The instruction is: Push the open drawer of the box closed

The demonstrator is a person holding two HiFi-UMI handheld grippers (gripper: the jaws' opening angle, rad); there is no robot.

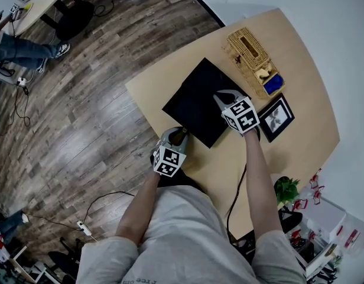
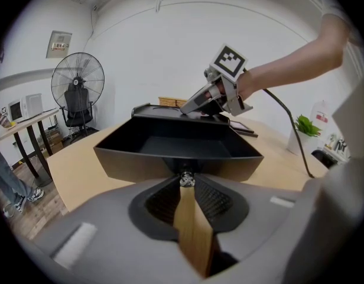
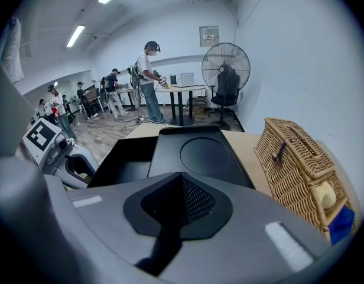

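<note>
A black box (image 1: 200,96) lies on the tan table (image 1: 300,70). Its drawer (image 2: 176,158) stands pulled out toward the table's near edge, and it holds nothing. My left gripper (image 1: 178,134) faces the drawer's front wall. Its fingertips touch either side of the small metal knob (image 2: 186,180), with only a narrow gap between the jaws. My right gripper (image 1: 226,96) is shut and rests on the box's flat lid (image 3: 200,152). It shows in the left gripper view behind the drawer as my right gripper (image 2: 194,104). In the right gripper view my left gripper (image 3: 75,164) sits at the drawer's end.
A wicker basket (image 1: 250,52) with a blue item stands just behind the box. A framed picture (image 1: 276,117) lies to the right, and a small plant (image 1: 286,188) is near the right edge. The table edge runs close by my left gripper. Several people stand far off (image 3: 149,81).
</note>
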